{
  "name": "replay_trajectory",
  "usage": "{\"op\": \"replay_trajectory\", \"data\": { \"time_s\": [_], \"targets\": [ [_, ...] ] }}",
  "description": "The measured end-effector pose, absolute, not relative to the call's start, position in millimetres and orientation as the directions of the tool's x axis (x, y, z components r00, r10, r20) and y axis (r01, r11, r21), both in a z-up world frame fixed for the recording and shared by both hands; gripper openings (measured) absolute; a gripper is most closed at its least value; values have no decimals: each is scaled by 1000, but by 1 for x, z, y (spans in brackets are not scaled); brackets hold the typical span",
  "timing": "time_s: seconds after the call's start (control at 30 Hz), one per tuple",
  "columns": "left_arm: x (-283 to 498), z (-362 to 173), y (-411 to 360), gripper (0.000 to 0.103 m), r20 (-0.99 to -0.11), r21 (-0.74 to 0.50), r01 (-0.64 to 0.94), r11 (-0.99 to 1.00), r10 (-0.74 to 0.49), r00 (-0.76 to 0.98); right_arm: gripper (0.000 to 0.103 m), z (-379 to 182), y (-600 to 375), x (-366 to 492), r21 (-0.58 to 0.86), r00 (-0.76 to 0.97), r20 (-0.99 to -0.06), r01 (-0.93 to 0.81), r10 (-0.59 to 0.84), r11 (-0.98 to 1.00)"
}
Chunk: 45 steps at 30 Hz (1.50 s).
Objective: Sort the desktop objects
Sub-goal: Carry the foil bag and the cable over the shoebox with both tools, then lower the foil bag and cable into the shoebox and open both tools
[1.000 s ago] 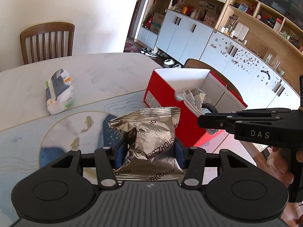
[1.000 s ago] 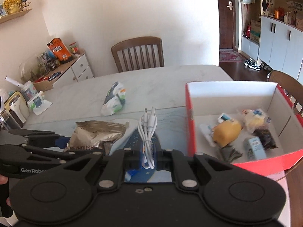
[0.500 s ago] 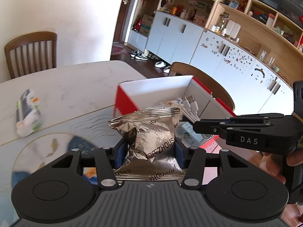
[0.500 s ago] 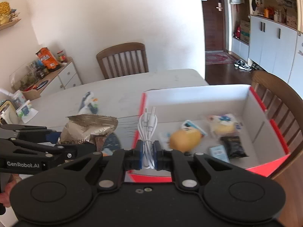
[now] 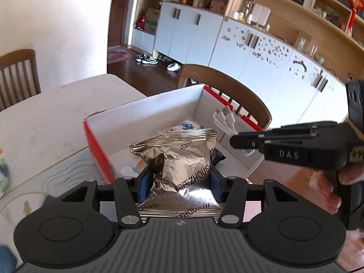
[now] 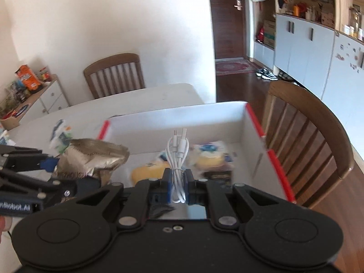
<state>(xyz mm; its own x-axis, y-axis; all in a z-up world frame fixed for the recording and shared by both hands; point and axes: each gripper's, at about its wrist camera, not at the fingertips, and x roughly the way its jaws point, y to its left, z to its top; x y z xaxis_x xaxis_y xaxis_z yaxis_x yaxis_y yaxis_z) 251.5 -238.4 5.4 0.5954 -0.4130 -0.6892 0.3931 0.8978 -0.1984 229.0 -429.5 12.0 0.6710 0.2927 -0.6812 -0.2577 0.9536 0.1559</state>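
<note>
Foil snack bag (image 5: 182, 159): crinkled silver packet with dark print, clamped between the blue pads of the left gripper (image 5: 178, 178), standing up out of the jaws; held above the near edge of the box.
Left gripper: clenched on the foil snack bag, pads pressing both sides of it; in the right wrist view it comes in from the left with the bag at its tip.
White cable (image 6: 178, 159): coiled bundle with its two plugs pointing up, pinched between the pads of the right gripper (image 6: 178, 188).
Right gripper: squeezed tight on the white cable, jaws nearly together; held over the inside of the box; a person's hand (image 5: 329, 188) shows behind it in the left wrist view.
Box (image 6: 182, 118): open, red outside and white inside, sitting at the table's edge beside a wooden chair (image 6: 307, 136).
Box contents: a yellow packet (image 6: 147, 170), a yellowish wrapped snack with a blue label (image 6: 209, 154), a dark packet (image 6: 218, 176); all blurred.
Table (image 5: 45, 118): pale marble-like top; a white, blue and green pouch (image 6: 60, 132) lies on it left of the box, apart from it.
</note>
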Motion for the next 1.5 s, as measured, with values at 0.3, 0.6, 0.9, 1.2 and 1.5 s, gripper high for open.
{"op": "replay_trajectory", "data": {
  "time_s": [0.3,0.6,0.9,1.2,1.5],
  "targets": [
    [285,-11,-281,51,-731,-130,460,878,-398,554,10,-12,-446,259,101,646,-725,-243,239,965],
    [310,-34,-304,51,-793,-88,516,852,-373,482,10,-41,-442,275,63,591,-778,-266,214,962],
    [321,-46,-318,51,-831,-42,560,828,-340,440,10,-58,-434,283,22,555,-810,-291,188,956],
    [323,-50,-328,52,-848,-46,591,806,-344,403,16,-63,-435,279,3,548,-818,-307,179,952],
    [321,-47,-327,65,-844,-44,589,807,-345,410,21,-54,-441,276,6,553,-812,-314,188,949]
  ]
}}
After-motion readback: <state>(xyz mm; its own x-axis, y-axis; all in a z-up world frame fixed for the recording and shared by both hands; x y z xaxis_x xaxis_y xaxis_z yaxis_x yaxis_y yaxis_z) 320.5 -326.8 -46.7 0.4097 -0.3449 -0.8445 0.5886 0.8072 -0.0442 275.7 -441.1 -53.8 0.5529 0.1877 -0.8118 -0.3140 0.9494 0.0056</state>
